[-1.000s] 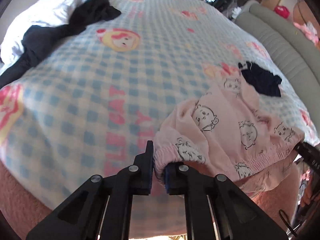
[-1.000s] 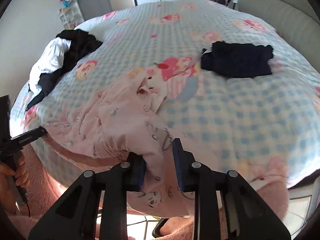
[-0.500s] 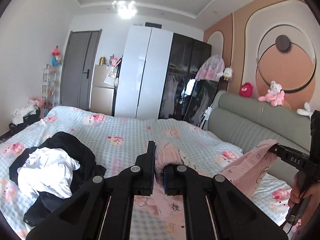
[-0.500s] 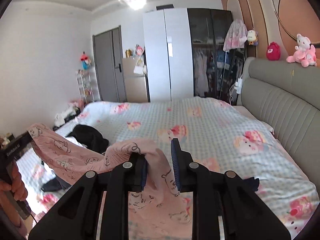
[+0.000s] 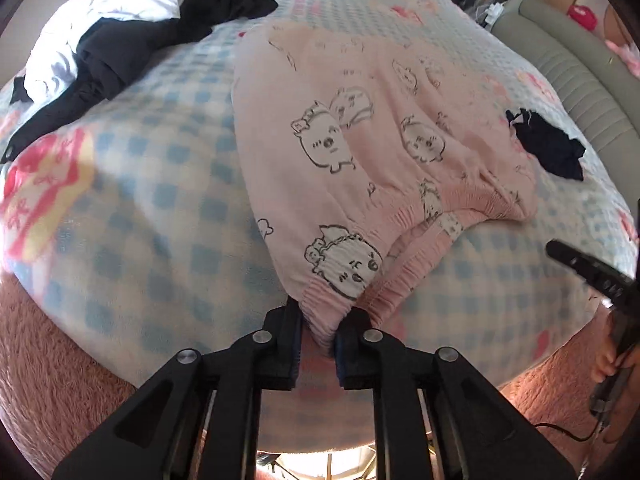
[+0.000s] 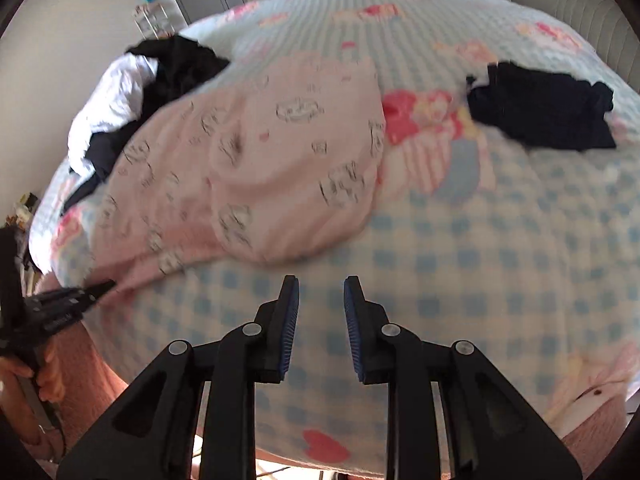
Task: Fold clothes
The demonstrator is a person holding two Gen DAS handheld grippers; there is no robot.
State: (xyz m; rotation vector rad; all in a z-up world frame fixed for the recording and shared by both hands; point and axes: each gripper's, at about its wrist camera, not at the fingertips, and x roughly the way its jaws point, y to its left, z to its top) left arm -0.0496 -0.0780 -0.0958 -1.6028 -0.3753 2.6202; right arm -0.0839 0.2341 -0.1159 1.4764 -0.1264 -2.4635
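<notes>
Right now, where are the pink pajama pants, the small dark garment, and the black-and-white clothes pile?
pink pajama pants (image 5: 360,128), left wrist view, middle of the fabric.
small dark garment (image 6: 544,116), right wrist view, its centre.
black-and-white clothes pile (image 5: 120,20), left wrist view, white part.

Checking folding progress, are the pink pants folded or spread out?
Spread out: the pink pants lie full length on the bed, waistband nearest, no fold visible.

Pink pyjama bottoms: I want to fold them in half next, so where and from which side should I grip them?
Grip the pink pyjama bottoms by the elastic waistband, coming from the near bed edge: it lies gathered there, with the legs spread away. The left gripper, jaws opening, has its corner between them.
</notes>
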